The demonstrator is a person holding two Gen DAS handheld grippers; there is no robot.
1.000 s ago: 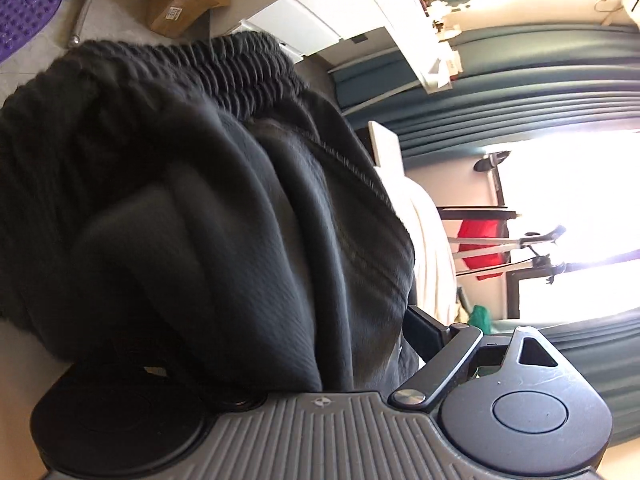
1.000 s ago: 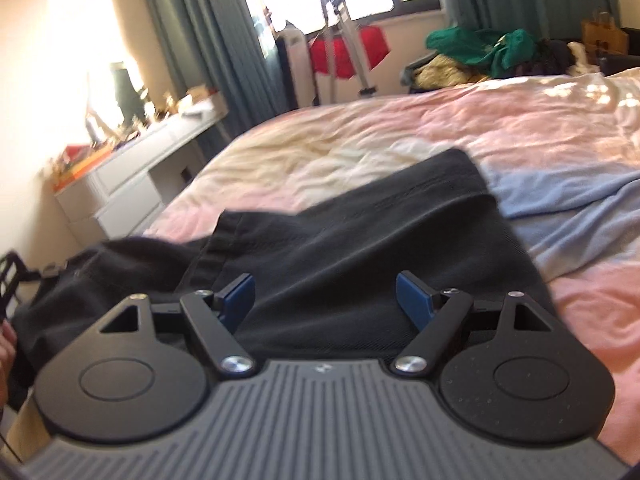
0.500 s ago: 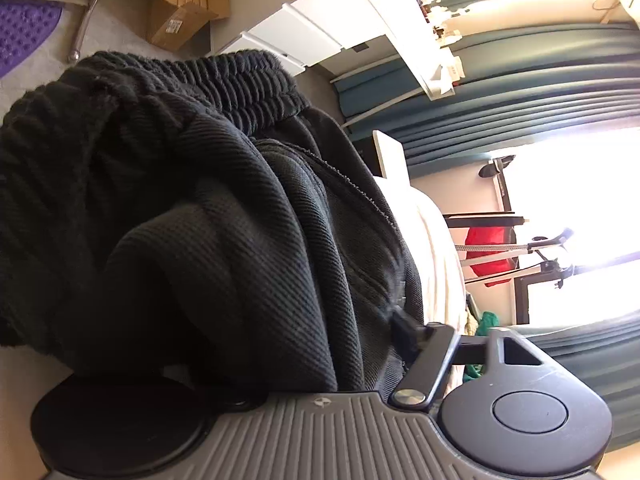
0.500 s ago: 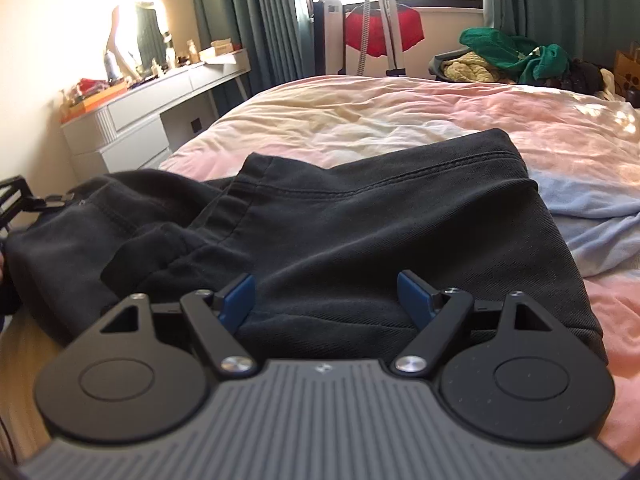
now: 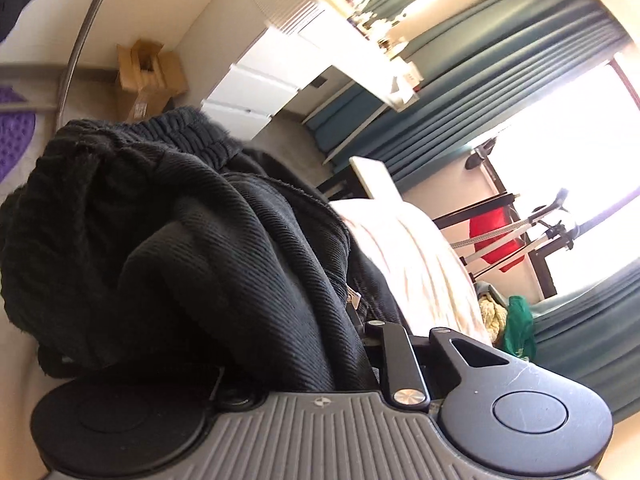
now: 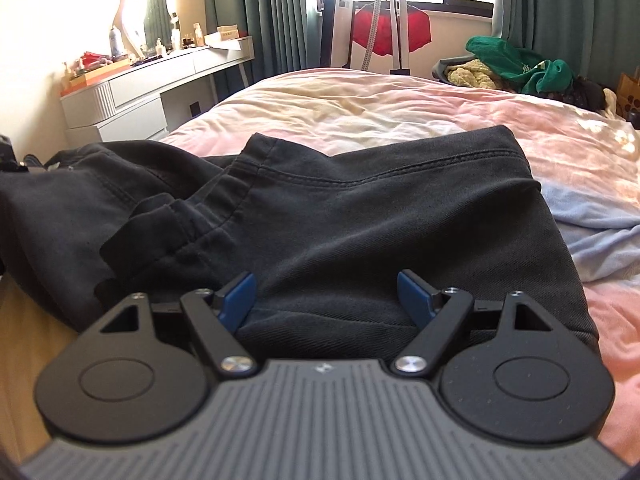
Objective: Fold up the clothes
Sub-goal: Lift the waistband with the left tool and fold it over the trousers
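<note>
Black trousers (image 6: 360, 220) lie spread on the pink bed (image 6: 360, 108), one end trailing off its left edge. In the left wrist view that end, with a ribbed waistband and a zip pull, bunches up as a dark heap (image 5: 180, 240). My left gripper (image 5: 312, 344) is closing on this bunched cloth. Its fingertips are buried in the folds and the cloth is pinched between the jaws. My right gripper (image 6: 326, 292) is open just above the near edge of the trousers, its blue pads (image 6: 240, 294) wide apart with nothing gripped.
A white dresser (image 6: 140, 96) with clutter on top stands left of the bed, a cardboard box (image 5: 148, 76) on the floor near it. A light blue cloth (image 6: 600, 232) lies at the right of the trousers. A drying stand with red cloth (image 6: 390, 32) and a pile of clothes (image 6: 512, 64) stand beyond the bed.
The left gripper's jaws have swung inward onto the bunched trousers, and that gripper has risen and rolled with the cloth. The right wrist view has rolled to level; its jaws stayed wide.
</note>
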